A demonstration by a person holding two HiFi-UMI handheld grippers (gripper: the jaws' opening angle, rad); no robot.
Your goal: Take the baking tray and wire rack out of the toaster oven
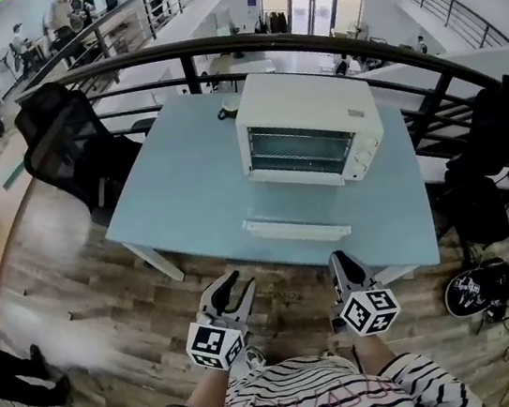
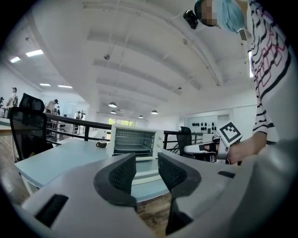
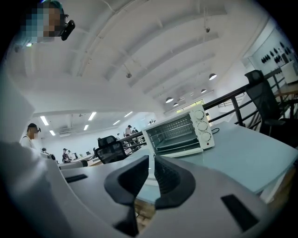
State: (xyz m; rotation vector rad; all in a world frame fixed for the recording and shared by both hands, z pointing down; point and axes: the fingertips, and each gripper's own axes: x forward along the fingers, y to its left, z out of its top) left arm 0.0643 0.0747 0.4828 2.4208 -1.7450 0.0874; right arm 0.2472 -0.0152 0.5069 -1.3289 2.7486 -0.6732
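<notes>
The left gripper (image 1: 239, 284) has its two black ridged jaws standing a little apart with nothing between them (image 2: 146, 161), which reads as readying for a grasp, not carrying. The right gripper (image 1: 343, 266) has its jaws pressed together and is empty as well (image 3: 151, 163), so it looks like the idle or steadying one for now. Both hang over the wooden floor just short of the near edge of the pale blue table (image 1: 178, 200), side by side and pointed almost level at the far side, because that is where the opening faces. There, the white toaster oven (image 1: 311, 128) sits right of the table's centre, its knobs on the right. Its drop-down glass door (image 1: 296, 229) already lies flat toward the person, so the mouth stands clear for reaching in. The dark metal baking tray and wire rack (image 2: 128, 147) lie inside on a middle level of the cavity (image 3: 181, 141); the two cannot be told apart from here. Neither gripper is near them yet, so I judge the approach only beginning. A small dark cup (image 2: 101, 144) stands at the oven's far left, clear of that path.
</notes>
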